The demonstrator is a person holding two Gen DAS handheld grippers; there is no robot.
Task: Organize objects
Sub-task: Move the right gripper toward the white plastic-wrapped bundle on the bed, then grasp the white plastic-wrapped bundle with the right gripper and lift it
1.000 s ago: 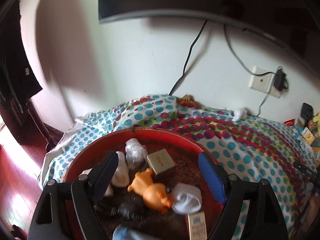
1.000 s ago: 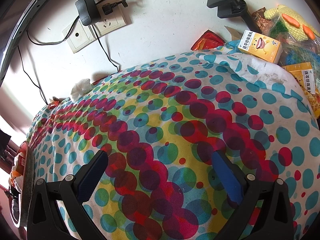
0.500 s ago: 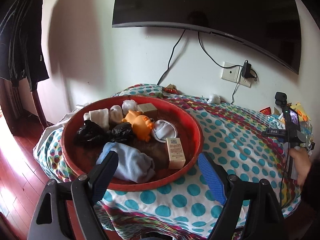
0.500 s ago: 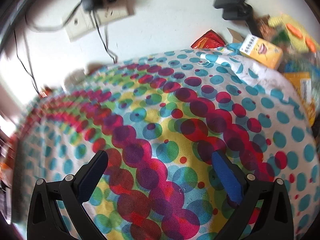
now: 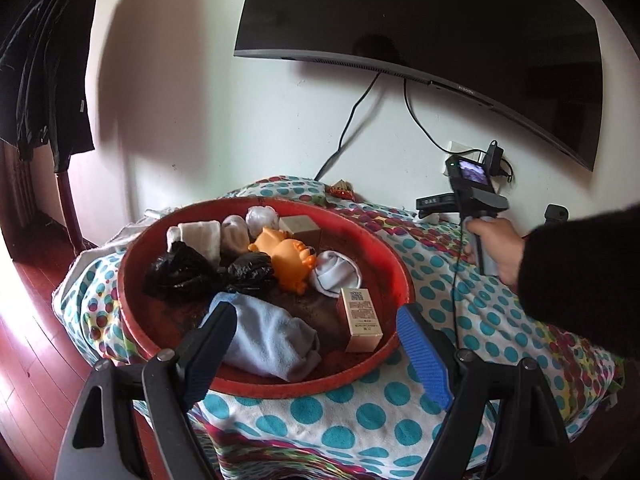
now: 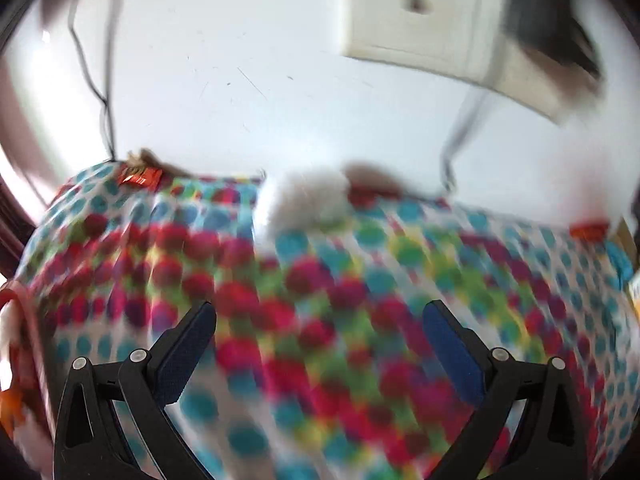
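Left tool (image 5: 316, 342) jaws apart, empty, just short of the red basin (image 5: 376, 364) near rim; basin sits at the counter's left edge, spotted cloth (image 5: 472, 312) bare to its right. Right tool (image 6: 320, 342) spread, empty, over blurred cloth. TV (image 5: 460, 24) reads "xiaomi"; tan box (image 5: 360, 318) print unreadable.

The only lettering that reads cleanly is "xiaomi", small and pale on the lower bezel of the wall-mounted television (image 5: 420, 16), toward its right end. The near tan box (image 5: 360, 320) in the red basin (image 5: 132, 280) carries a printed label with a code square, too small to read.
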